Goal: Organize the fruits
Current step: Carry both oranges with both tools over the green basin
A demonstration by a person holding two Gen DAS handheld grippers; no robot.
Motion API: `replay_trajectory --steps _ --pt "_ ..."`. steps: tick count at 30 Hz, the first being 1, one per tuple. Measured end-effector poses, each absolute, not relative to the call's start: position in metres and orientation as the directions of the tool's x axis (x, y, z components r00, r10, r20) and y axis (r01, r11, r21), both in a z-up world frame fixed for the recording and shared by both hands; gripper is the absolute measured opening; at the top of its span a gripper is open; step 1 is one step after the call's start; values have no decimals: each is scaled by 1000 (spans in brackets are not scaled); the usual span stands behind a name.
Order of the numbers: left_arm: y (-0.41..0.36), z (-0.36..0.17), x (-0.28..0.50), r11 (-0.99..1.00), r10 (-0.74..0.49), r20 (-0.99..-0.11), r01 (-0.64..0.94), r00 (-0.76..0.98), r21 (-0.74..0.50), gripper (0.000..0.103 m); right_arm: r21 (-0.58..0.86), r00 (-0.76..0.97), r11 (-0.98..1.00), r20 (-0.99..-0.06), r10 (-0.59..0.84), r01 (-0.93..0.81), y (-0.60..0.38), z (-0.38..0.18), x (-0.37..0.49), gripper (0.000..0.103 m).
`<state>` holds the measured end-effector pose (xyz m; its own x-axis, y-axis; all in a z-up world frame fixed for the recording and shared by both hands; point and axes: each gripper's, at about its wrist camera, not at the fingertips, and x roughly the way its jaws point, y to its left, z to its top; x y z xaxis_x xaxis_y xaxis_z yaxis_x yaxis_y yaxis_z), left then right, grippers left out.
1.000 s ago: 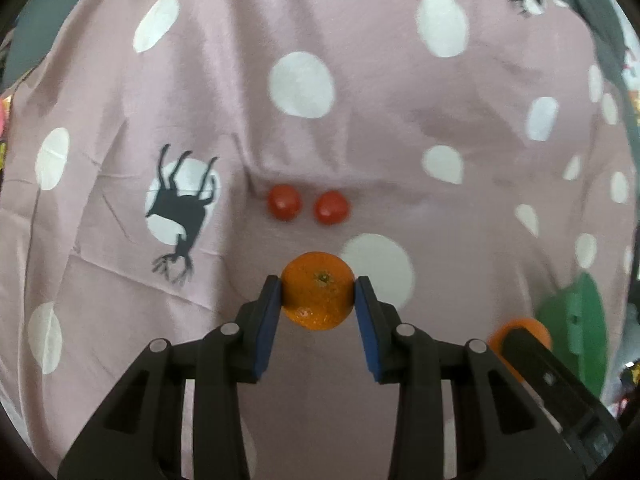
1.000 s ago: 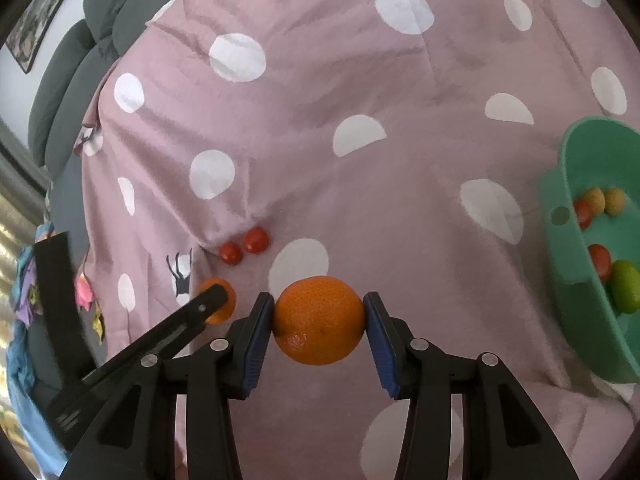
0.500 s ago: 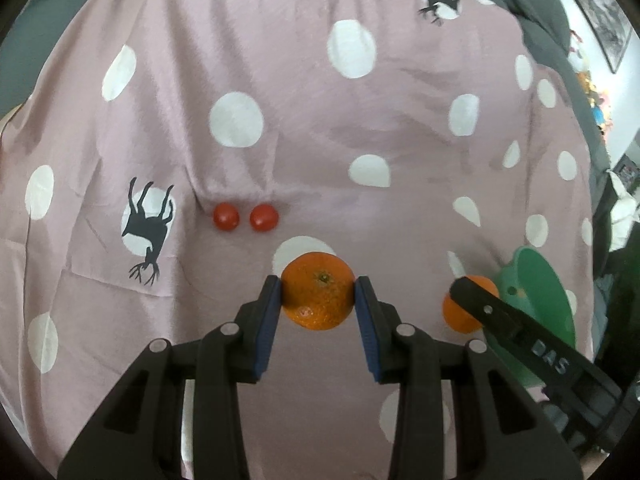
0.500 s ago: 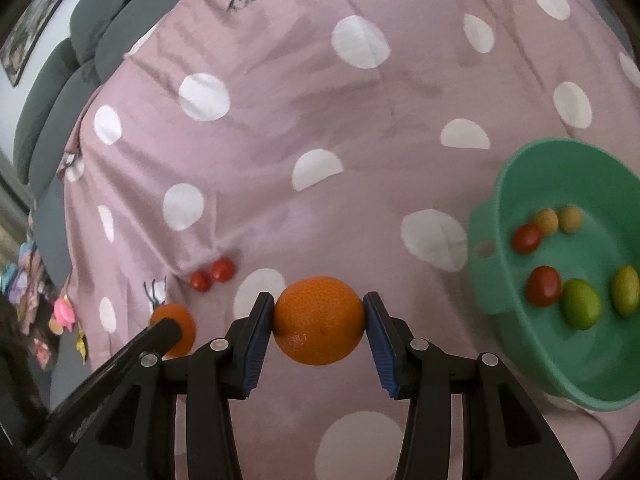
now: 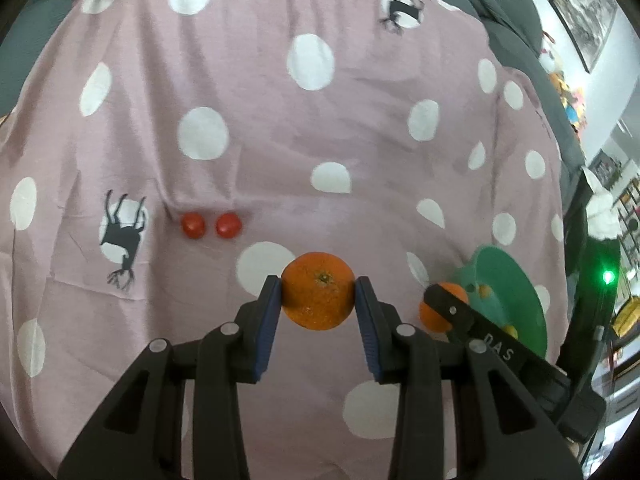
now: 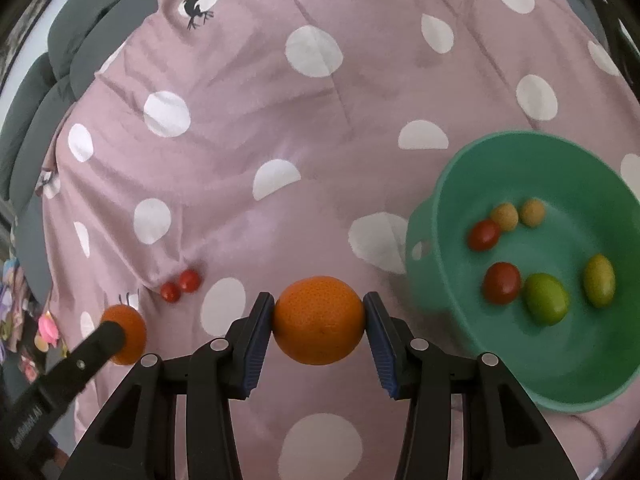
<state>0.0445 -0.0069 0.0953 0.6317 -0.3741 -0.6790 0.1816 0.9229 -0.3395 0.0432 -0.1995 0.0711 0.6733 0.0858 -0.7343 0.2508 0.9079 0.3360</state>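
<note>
Clamping one round orange (image 5: 318,296) each (image 6: 319,320), left gripper (image 5: 318,300) and right gripper (image 6: 319,322) differ: only the right view reveals fruit inside the green plastic bowl (image 6: 448,280).

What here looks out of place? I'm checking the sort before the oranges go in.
Only two red cherry tomatoes lie loose in a fold of the pink dotted cloth, apart from the green bowl holding the other small fruit. Each gripper, left and right, holds an orange squarely.
</note>
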Motion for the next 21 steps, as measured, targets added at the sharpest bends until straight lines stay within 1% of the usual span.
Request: replay_trajectory --steps 7,15,18,21 --pt "-29 100 33 912 -409 -671 252 619 -324 37 339 711 901 -701 51 269 -219 85 29 48" --pt "-67 109 27 897 -441 -660 316 608 -308 37 318 749 874 -659 -75 367 -261 101 5 48" --pt "-88 113 27 891 -449 -653 353 610 -284 37 311 747 859 -654 -116 406 -276 103 -3 48" --pt "-105 116 30 875 -480 -646 375 594 -306 37 313 743 839 -652 -152 445 -291 104 -10 48"
